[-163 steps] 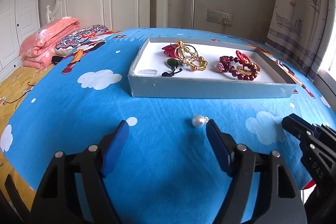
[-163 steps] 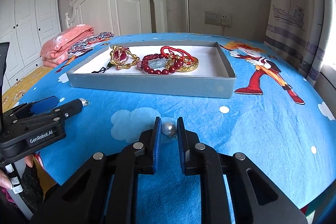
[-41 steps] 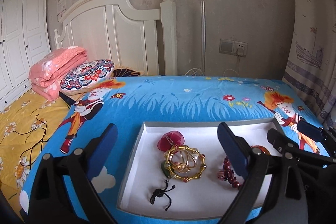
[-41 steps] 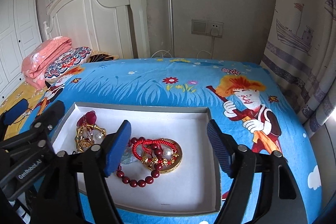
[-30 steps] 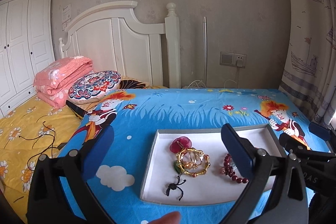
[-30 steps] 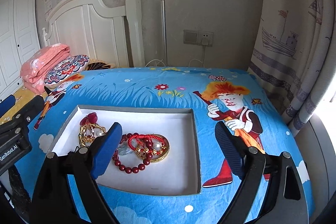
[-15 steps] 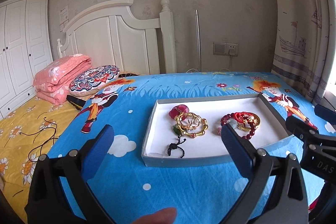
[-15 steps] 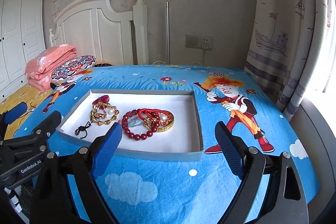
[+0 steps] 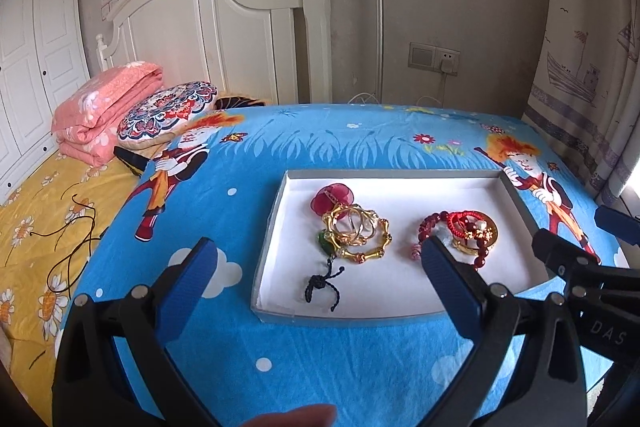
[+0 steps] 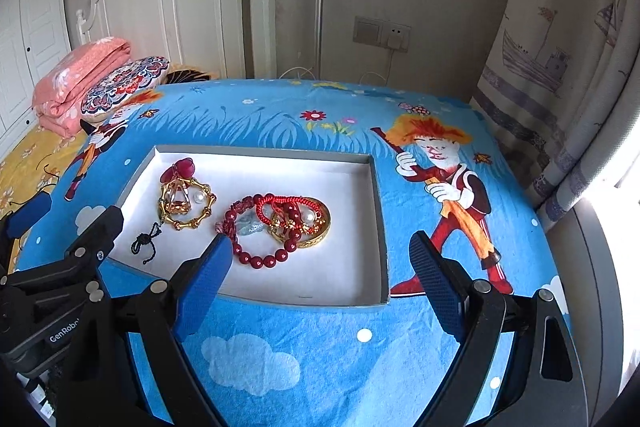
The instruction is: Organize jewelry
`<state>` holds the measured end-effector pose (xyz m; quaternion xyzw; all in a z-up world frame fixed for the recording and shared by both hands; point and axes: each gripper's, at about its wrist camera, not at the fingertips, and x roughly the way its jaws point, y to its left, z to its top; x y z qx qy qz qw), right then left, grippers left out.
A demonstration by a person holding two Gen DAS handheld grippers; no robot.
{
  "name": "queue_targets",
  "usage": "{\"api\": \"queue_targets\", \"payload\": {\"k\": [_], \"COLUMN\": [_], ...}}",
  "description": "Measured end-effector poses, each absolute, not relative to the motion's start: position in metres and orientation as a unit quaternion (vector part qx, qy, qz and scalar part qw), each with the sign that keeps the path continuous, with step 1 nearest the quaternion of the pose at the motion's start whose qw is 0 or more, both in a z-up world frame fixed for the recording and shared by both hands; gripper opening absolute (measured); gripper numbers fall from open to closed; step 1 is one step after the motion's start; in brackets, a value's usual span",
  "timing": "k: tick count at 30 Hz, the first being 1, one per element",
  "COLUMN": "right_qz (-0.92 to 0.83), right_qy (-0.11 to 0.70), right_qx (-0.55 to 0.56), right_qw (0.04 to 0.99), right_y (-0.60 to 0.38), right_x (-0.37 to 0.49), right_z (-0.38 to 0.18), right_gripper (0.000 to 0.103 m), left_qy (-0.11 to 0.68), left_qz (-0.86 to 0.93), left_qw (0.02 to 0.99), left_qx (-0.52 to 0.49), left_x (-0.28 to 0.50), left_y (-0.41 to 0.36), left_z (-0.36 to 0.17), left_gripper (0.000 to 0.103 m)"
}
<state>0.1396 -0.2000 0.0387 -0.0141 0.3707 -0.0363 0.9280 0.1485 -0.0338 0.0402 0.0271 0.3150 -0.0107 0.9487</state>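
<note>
A shallow grey box with a white floor (image 9: pixel 400 287) (image 10: pixel 340 275) lies on a blue cartoon-print cloth. Inside on the left are gold bangles (image 9: pixel 358 233) (image 10: pixel 186 205) with a red flower piece (image 9: pixel 332 195) and a black cord (image 9: pixel 320 283). On the right sit a dark red bead bracelet (image 10: pixel 260 259) and a gold bangle wrapped in red cord (image 9: pixel 474 233) (image 10: pixel 300 221). A pearl (image 10: pixel 199 198) rests by the left bangles, another (image 10: pixel 307 215) on the right pile. My left gripper (image 9: pixel 316 263) and right gripper (image 10: pixel 320 255) hover open and empty above the box's near side.
The cloth-covered surface (image 9: pixel 320 359) drops off at the near edge. A bed with yellow sheet (image 9: pixel 36 227), pink blanket (image 9: pixel 104 107) and patterned pillow (image 9: pixel 168 111) lies to the left. A curtain (image 10: pixel 568 67) hangs on the right. A fingertip (image 9: pixel 296 417) shows at the bottom.
Both cameras have tipped downward and drawn closer over the box, so the jewelry looks larger. Both grippers stayed open and empty.
</note>
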Motion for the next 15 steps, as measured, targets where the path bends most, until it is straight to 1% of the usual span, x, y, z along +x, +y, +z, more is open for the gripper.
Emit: {"api": "queue_targets", "payload": {"k": [15], "right_qz": [-0.045], "right_qy": [0.364], "right_qx": [-0.008], "right_qw": [0.93], "right_y": [-0.2055], "right_x": [0.1328], "right_z": [0.0393], "right_gripper": [0.084], "left_qy": [0.316], "left_qz": [-0.01], "left_qw": [0.948], "left_qx": [0.024], "left_x": [0.1449], "left_y": [-0.0298], "left_z": [0.0387], "left_gripper": [0.099]}}
